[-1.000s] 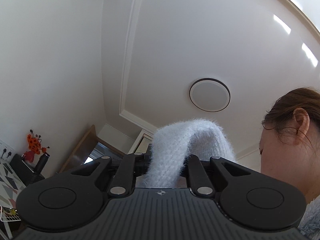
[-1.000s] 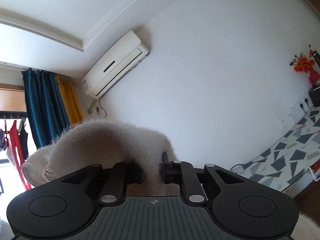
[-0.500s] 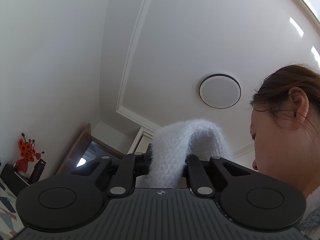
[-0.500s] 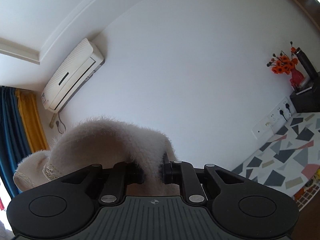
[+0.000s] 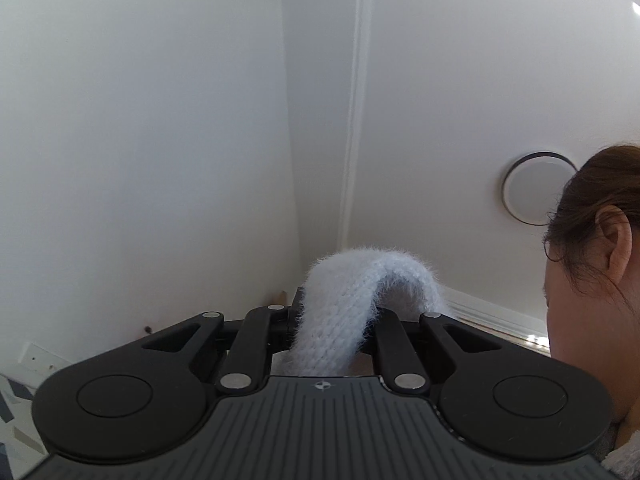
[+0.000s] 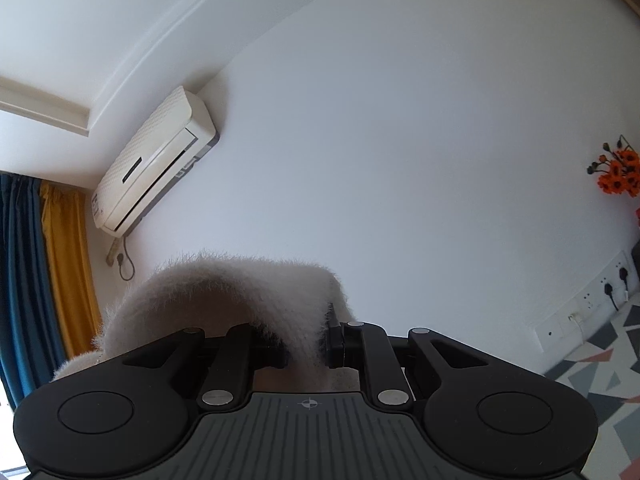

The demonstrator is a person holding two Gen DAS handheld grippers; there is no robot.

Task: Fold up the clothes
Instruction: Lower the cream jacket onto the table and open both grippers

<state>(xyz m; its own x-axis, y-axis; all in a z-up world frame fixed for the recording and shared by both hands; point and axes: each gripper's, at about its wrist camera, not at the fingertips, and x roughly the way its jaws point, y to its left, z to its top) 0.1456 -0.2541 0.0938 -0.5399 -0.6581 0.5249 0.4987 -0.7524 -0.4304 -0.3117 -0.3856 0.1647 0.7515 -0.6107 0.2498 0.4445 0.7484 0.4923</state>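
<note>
Two grippers, left (image 5: 334, 320) and right (image 6: 306, 340), pinched tight on fuzzy white sweater (image 6: 240, 292), held high, pointing up. You can't see table; loosen grip and sweater drops, bunches up.

Home interior, likely bedroom or living room. My right view: wall-mounted air conditioner (image 6: 154, 162) high on white wall, blue and yellow curtains (image 6: 44, 276) at left, orange flowers (image 6: 618, 174) at right edge, wall sockets (image 6: 588, 300) with plugs, geometric-patterned surface (image 6: 600, 364) below them. My left view: round ceiling light (image 5: 534, 188), white ceiling moulding (image 5: 356, 112), plain white walls.
</note>
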